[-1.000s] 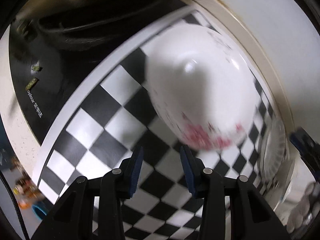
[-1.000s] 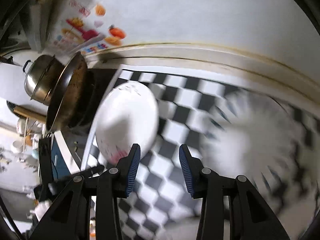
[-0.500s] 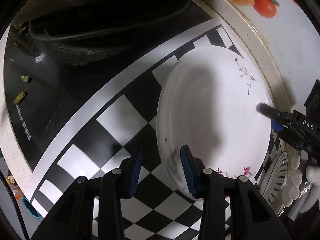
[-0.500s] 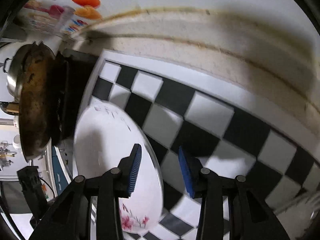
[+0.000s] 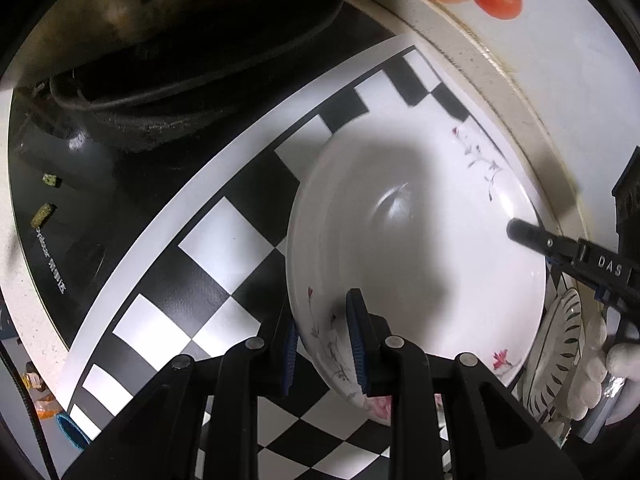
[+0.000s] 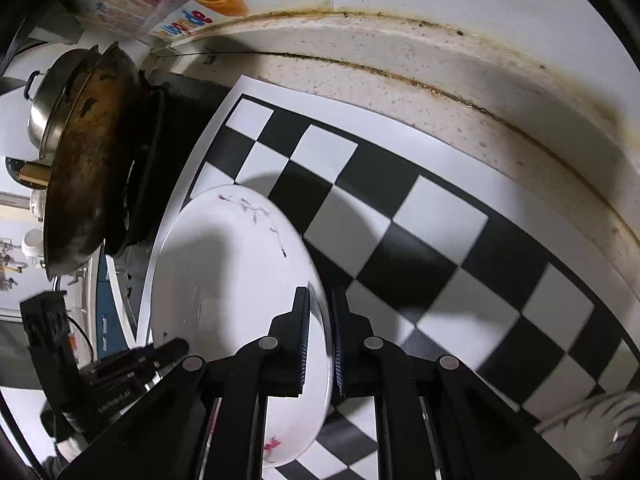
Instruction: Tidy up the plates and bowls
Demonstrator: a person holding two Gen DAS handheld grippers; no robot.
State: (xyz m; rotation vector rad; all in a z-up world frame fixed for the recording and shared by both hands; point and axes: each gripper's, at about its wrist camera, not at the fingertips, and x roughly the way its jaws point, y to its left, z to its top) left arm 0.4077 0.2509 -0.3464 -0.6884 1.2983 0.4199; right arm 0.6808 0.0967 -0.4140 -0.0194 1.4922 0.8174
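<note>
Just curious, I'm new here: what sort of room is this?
Most likely a home kitchen counter. A worn wok sits on a black stove, a steel pot stands behind it, and a floral plate lies on a checkered mat.

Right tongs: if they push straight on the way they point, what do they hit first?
The right tongs are clamped on the white plate's rim, so probably that rim, then the checkered mat beneath; depth is unclear.

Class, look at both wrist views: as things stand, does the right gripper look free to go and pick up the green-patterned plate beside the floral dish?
Probably not yet. The right gripper is shut on the rim of the floral dish, as is the left gripper. The green-patterned plate lies uncovered beside it, but the right gripper must release first.
</note>
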